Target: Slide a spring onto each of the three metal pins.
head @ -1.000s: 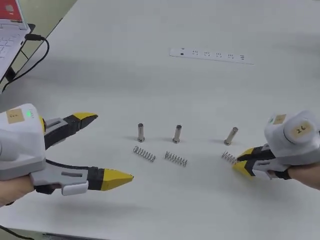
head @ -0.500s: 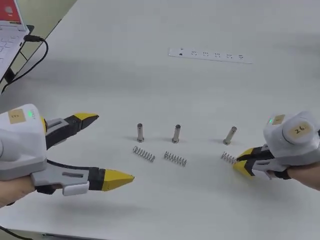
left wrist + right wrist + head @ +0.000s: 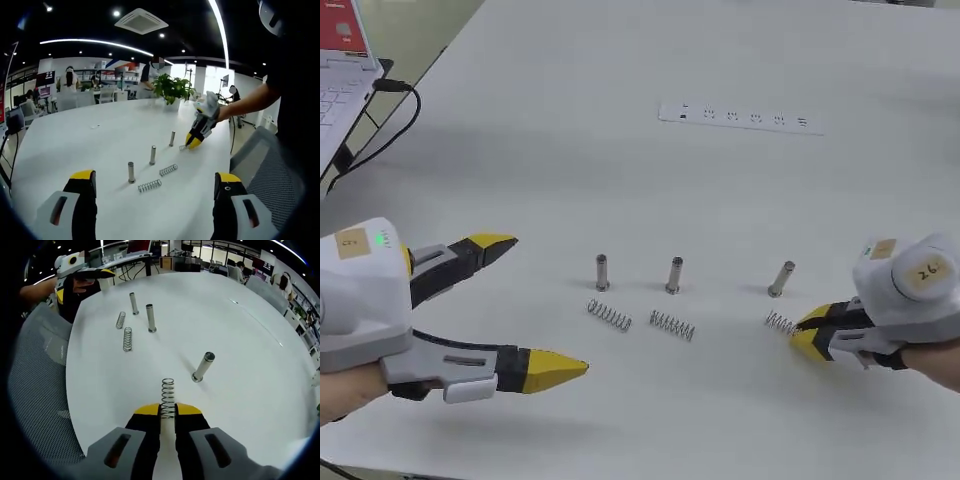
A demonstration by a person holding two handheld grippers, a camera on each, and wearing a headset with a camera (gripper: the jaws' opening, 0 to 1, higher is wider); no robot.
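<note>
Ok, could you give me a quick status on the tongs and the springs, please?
Right tongs shut on right spring, near right pin. Left tongs open. Left spring, middle spring loose. Nothing blocking.

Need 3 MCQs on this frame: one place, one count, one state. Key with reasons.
1. The power strip lies:
A) beyond the pins
B) between pins and springs
C) under the left gripper

2. How many springs sit on pins?
A) none
B) one
C) three

3. The right gripper is:
A) open and empty
B) shut on a spring
C) shut on a pin

Key:
1 A: it sits past the pin row in the head view.
2 A: every pin is bare.
3 B: the right gripper view shows its jaws pinching the rightmost spring.
</note>
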